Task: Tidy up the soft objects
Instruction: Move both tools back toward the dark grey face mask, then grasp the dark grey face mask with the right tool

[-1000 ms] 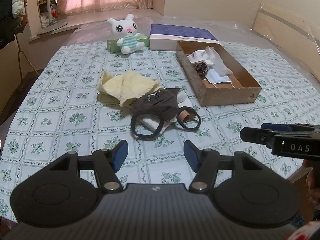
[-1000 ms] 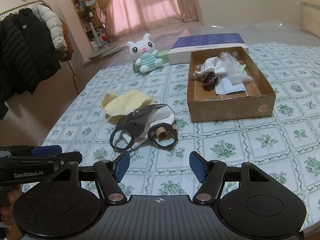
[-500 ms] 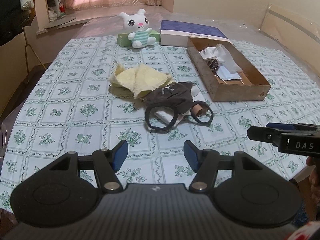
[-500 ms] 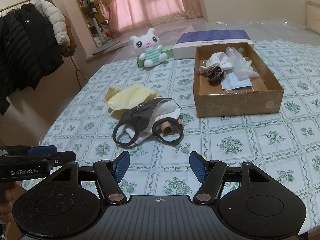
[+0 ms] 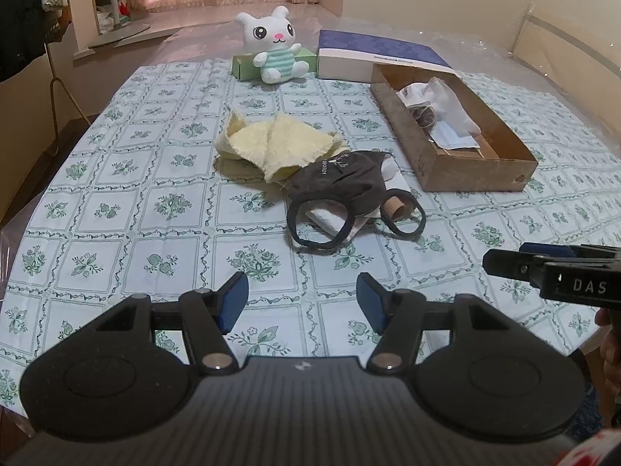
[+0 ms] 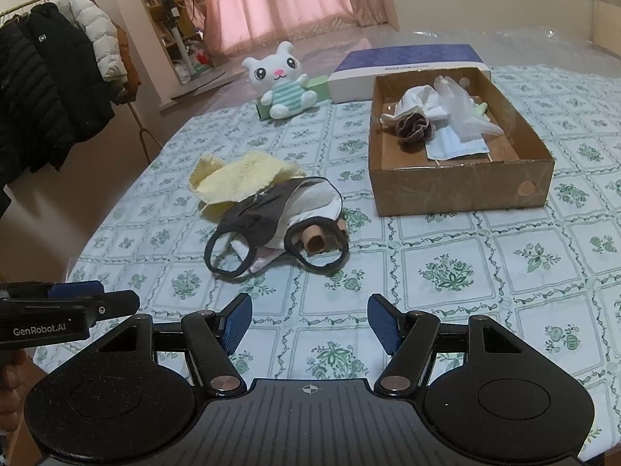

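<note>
Dark grey mask (image 5: 341, 178) lies mid-counter (image 5: 116, 233), overlapping yellow cloth (image 5: 279, 143), near cardboard box (image 6: 462, 190) toward the right edge. Left gripper (image 5: 302, 303) and right gripper (image 6: 310, 324) both spread, empty, over the near edge.

Far edge of table (image 6: 446, 272): plush rabbit (image 6: 285, 81) against a small carton (image 6: 316, 89), flat box (image 6: 407, 64) to its right.
Right side: cardboard box (image 6: 462, 192) holding cloths (image 6: 423, 106).
Middle: dark mask (image 6: 260, 209) lying on the towel (image 6: 240, 178).
</note>
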`<state>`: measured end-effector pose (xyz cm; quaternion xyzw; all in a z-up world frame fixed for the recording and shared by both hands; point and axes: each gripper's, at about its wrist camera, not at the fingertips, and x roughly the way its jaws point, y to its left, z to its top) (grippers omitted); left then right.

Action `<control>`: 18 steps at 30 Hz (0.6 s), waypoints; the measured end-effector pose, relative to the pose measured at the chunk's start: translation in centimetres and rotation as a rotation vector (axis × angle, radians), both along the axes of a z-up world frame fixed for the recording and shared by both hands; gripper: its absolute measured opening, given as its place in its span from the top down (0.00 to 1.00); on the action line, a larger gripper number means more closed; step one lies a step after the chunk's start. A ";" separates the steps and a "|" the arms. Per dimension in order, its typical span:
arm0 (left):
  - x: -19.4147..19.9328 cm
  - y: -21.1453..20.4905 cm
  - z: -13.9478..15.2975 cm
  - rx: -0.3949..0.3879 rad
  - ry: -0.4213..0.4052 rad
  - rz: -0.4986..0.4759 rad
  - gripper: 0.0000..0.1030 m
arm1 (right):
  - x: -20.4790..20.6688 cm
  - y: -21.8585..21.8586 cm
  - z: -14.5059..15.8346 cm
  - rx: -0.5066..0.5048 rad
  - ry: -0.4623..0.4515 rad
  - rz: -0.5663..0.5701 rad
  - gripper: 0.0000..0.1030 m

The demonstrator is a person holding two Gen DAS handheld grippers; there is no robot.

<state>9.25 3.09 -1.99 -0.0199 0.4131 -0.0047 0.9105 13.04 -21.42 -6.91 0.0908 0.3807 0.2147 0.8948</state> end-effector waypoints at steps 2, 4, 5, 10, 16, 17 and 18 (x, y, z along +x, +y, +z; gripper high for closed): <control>0.4 0.2 -0.2 0.004 0.001 0.008 0.43 | 0.3 0.2 -0.3 -0.001 0.005 0.004 0.36; 0.9 0.4 -0.3 0.009 -0.001 0.013 0.43 | 0.6 0.4 -0.5 -0.004 0.005 0.008 0.36; 1.1 0.5 -0.4 0.011 -0.001 0.014 0.43 | 0.7 0.5 -0.6 -0.006 0.003 0.009 0.36; 2.2 0.9 -0.9 0.014 0.005 0.023 0.43 | 1.7 1.3 -1.0 -0.013 -0.010 0.027 0.36; 3.8 1.3 -1.9 0.015 0.014 0.029 0.43 | 3.5 2.9 -1.7 -0.020 -0.036 0.055 0.36; 4.1 1.4 -2.1 0.015 0.018 0.030 0.43 | 3.9 3.2 -1.9 -0.020 -0.039 0.057 0.36; 4.4 1.5 -2.3 0.014 0.022 0.031 0.43 | 4.2 3.5 -2.0 -0.021 -0.041 0.060 0.37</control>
